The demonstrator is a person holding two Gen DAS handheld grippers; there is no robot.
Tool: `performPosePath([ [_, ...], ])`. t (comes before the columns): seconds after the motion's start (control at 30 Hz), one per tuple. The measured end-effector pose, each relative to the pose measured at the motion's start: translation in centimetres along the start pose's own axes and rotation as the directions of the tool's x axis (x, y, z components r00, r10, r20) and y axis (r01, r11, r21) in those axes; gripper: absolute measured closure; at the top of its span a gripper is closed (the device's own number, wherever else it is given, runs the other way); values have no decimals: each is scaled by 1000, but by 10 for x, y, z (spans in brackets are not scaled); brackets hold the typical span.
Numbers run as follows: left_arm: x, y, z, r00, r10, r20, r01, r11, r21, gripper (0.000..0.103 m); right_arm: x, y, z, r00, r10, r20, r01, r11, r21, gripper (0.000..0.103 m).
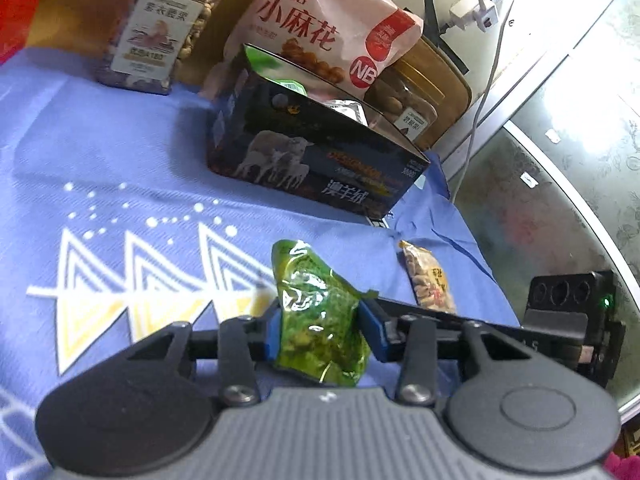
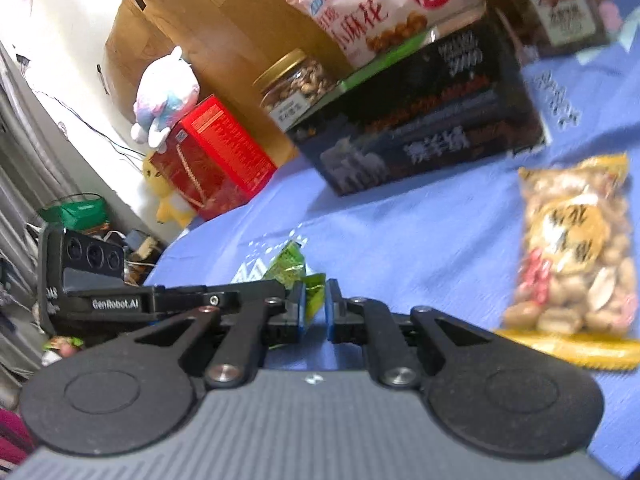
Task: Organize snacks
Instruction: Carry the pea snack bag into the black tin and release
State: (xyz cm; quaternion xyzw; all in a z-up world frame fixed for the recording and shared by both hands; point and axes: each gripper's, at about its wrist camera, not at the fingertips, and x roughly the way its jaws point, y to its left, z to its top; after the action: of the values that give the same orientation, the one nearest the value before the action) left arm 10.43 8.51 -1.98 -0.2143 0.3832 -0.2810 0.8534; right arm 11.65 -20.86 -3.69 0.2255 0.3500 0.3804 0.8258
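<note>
Green snack packet (image 1: 320,320) was clamped between left gripper (image 1: 323,330) fingers; right gripper (image 2: 315,308) fingers were pinched on its corner. Peanut packet (image 2: 576,256) lay nearby.

A white plush toy (image 2: 166,94) sits atop a red gift box (image 2: 216,160).

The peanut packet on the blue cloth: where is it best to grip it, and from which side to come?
The peanut packet lies flat on the blue cloth, apart from the black box. Probably best to come from above and pinch across its narrow width, near the middle, since its long sides are free. The flat yellow end seal looks too thin to hold well.
</note>
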Motion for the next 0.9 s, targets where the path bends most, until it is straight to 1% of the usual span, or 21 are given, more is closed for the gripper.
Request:
performPosePath([
  [0.07,-4,2,-3,1000,-14,4,14,1000,-16,67,0,-1,-3,1000,21,-11,-21,999,32,88],
  [0.17,-13,0,1,999,-45,20,46,998,-40,67,-6,3,-4,999,48,14,-49,997,64,92],
  [0.23,-20,-6,11,998,-57,42,58,998,-19,67,-11,10,2,997,61,43,-64,996,65,93],
  [0.3,-24,-17,25,997,-51,62,49,998,29,67,-15,20,13,995,58,76,-61,998,31,93],
  [0.4,-24,-32,55,995,-33,93,24,995,97,67,-16,37,37,992,19,127,-12,998,-54,93],
  [0.5,-17,-46,89,990,-18,138,-6,985,171,66,-15,45,67,981,-12,194,32,994,-101,93],
  [0.57,-3,-51,110,988,2,151,-31,980,194,65,-9,42,86,973,-40,226,68,990,-120,93],
  [0.63,14,-53,126,987,34,157,-68,974,218,65,0,38,103,966,-84,243,122,982,-144,93],
  [0.7,36,-52,139,986,67,152,-102,968,231,63,12,32,116,958,-140,252,188,965,-181,93],
  [0.77,58,-48,148,985,107,135,-136,963,231,59,24,23,123,948,-194,252,250,946,-209,93],
  [0.8,66,-43,150,984,125,127,-152,961,232,58,30,20,125,941,-225,252,282,933,-222,90],
  [0.83,75,-41,152,981,152,122,-177,957,230,49,36,16,127,931,-260,255,322,916,-239,89],
  [0.87,83,-40,153,974,193,121,-217,949,229,41,39,15,128,920,-290,262,355,901,-250,87],
  [0.9,89,-38,153,964,234,123,-257,939,227,40,41,11,128,911,-314,266,380,889,-254,78],
])
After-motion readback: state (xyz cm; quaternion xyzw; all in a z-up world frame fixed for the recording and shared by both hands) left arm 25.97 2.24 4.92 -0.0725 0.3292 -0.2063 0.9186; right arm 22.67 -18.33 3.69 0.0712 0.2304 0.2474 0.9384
